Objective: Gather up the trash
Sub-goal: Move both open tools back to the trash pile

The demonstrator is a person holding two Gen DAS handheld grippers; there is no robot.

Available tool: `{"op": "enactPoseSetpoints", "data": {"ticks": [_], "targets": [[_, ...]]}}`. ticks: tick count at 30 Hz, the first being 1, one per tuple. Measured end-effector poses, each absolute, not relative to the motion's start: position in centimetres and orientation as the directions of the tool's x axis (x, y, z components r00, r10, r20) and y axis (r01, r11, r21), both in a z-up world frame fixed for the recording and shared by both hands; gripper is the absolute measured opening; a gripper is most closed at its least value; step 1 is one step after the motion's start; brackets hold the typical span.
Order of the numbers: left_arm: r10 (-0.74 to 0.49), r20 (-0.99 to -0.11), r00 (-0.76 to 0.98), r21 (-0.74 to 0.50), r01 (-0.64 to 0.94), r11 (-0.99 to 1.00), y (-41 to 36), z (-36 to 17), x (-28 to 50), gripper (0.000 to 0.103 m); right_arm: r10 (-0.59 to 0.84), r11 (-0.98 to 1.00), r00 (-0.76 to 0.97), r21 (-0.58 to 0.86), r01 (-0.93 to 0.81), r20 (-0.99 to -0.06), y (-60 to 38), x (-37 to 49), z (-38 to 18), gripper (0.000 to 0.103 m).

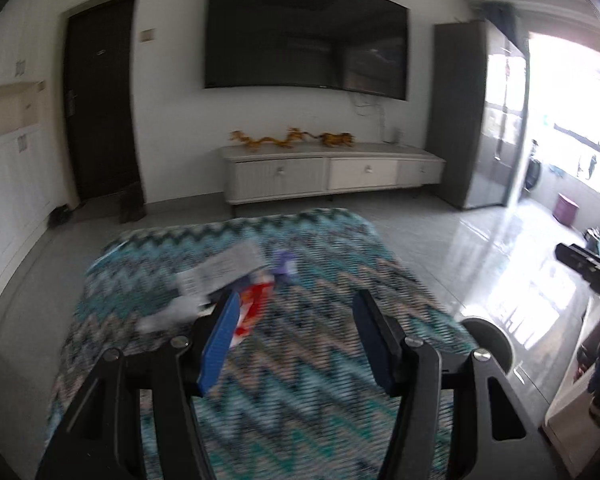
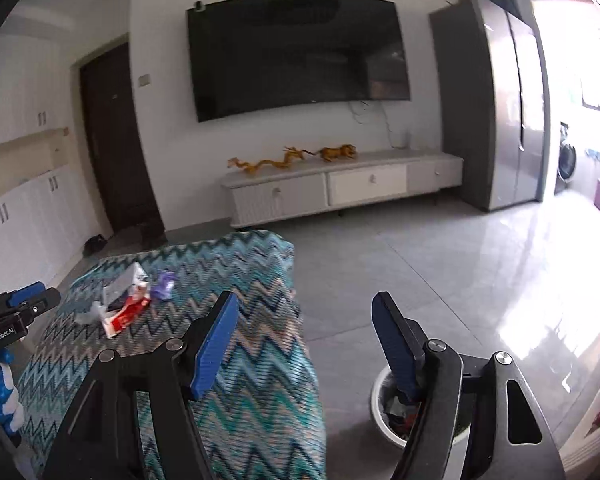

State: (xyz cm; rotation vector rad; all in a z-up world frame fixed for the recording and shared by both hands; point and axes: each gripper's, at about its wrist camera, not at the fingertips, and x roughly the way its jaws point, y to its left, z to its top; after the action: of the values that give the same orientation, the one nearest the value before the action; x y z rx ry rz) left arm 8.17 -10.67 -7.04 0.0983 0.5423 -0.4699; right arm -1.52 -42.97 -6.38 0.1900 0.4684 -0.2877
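Trash lies in a small pile on the zigzag-patterned cloth [image 1: 300, 360] of the table: a white paper slip [image 1: 220, 266], a red wrapper [image 1: 256, 306], a purple wrapper [image 1: 284, 266] and a crumpled white scrap [image 1: 166, 314]. My left gripper [image 1: 296, 296] hovers open just short of the pile, with nothing between its fingers. My right gripper [image 2: 305, 298] is open and empty over the table's right edge. Below its right finger stands a white bin [image 2: 382, 396] with trash inside. The right wrist view shows the same pile, red wrapper [image 2: 128, 312] foremost, and the left gripper [image 2: 20, 300] at the far left.
A white TV cabinet [image 2: 340, 188] with golden figurines stands under a wall-mounted TV [image 2: 296, 52]. A grey fridge [image 2: 500, 120] is at the right and a dark door [image 2: 116, 140] at the left. Glossy tiled floor [image 2: 440, 280] spreads right of the table. A blue-and-white toy [image 2: 4, 384] sits at the left edge.
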Motion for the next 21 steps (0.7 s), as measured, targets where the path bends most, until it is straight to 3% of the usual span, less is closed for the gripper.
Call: {"op": "enactPoseSetpoints", "data": {"ticks": [10, 21], "targets": [[-0.288, -0.579, 0.763, -0.081, 0.297, 0.951, -0.1, -10.4, 12.3, 0.057, -0.158, 0.97, 0.856, 0.084, 0.228, -0.492, -39.7, 2.8, -6.0, 0.07], [-0.34, -0.65, 0.68, -0.143, 0.33, 0.933, 1.0, -13.8, 17.5, 0.057, -0.037, 0.987, 0.82, 0.106, 0.118, -0.571, -37.4, 12.1, -9.6, 0.07]]}}
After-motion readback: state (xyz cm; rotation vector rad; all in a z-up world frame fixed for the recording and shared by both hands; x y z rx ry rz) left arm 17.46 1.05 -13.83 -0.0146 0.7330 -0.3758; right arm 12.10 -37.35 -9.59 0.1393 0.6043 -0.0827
